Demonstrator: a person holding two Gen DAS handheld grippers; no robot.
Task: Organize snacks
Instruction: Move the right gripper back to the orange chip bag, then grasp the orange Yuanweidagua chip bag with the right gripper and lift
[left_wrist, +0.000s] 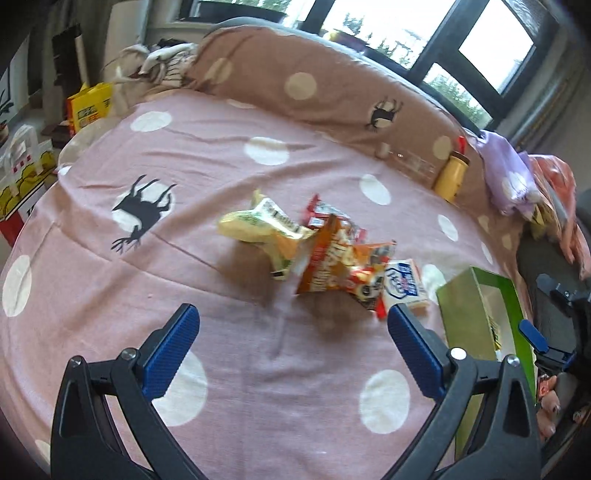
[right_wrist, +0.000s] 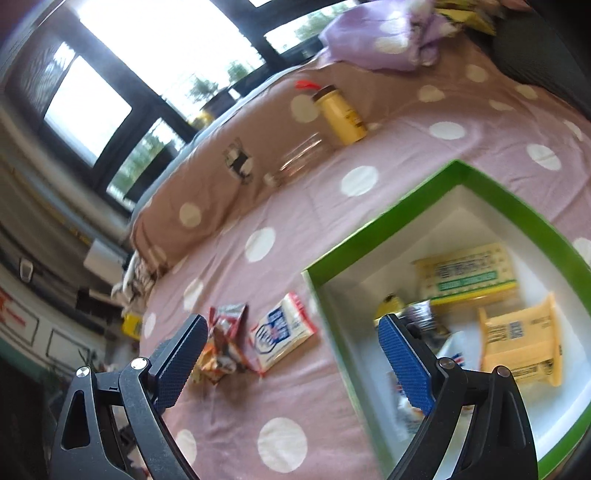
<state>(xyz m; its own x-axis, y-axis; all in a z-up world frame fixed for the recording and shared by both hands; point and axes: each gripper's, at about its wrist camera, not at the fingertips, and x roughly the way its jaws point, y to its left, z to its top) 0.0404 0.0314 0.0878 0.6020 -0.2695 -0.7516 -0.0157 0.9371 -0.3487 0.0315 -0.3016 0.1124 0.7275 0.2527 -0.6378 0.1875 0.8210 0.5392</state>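
A small heap of snacks lies on the pink dotted bedsheet: a pale yellow bag (left_wrist: 264, 230), an orange bag (left_wrist: 332, 260), red wrappers (left_wrist: 325, 214) and a white-blue packet (left_wrist: 404, 284). My left gripper (left_wrist: 291, 350) is open and empty, just short of the heap. A green box (left_wrist: 476, 314) stands to the right. In the right wrist view the green box (right_wrist: 376, 229) holds several yellow snack packs (right_wrist: 467, 275). My right gripper (right_wrist: 295, 362) is open and empty over the box's left wall. The white-blue packet (right_wrist: 282, 338) and red wrappers (right_wrist: 225, 332) lie left of the box.
A yellow bottle (left_wrist: 452, 177) and a clear glass jar (right_wrist: 306, 155) lie by the brown dotted pillow (left_wrist: 295, 85). Purple cloth (left_wrist: 509, 177) lies at the far right. Yellow packages (left_wrist: 90, 105) stand beyond the bed's left edge. The right gripper (left_wrist: 546, 332) shows beside the box.
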